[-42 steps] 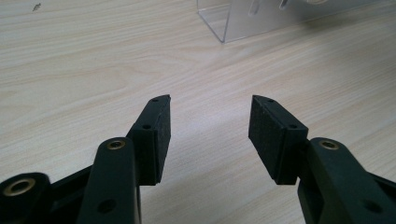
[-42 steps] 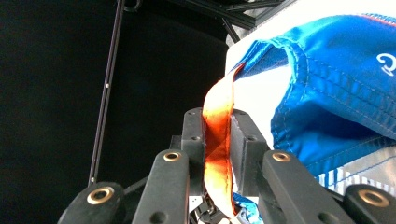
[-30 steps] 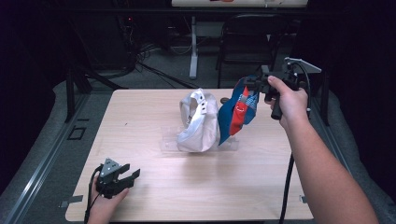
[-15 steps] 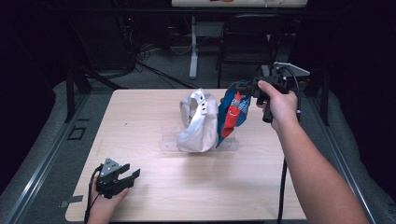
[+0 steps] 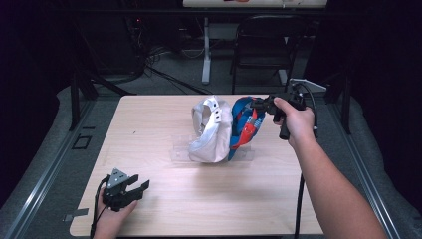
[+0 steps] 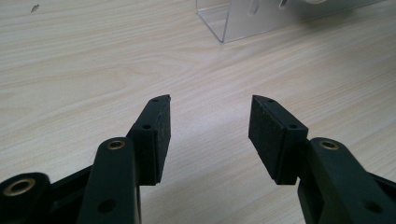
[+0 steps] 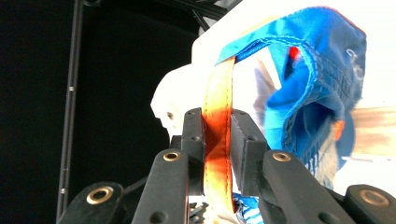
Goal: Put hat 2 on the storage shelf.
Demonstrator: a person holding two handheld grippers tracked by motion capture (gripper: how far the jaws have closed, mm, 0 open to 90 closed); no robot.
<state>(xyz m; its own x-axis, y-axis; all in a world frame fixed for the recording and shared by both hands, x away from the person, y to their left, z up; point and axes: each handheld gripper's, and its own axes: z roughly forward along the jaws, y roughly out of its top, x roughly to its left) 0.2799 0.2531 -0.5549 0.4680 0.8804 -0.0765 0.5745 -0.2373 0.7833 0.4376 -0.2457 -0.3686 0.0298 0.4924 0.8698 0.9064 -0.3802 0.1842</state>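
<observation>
No readable text, label, brand, number or sign anywhere. Blue cap (image 5: 245, 124), centre right of high view: faint pale marking on fabric near upper right edge of right gripper view (image 7: 353, 58), too blurred to read. White cap (image 5: 211, 132) beside it: plain, no print visible. Clear stand (image 6: 243, 18), top of left gripper view: unmarked. Table (image 5: 149, 129): bare wood grain, no sticker or writing.
</observation>
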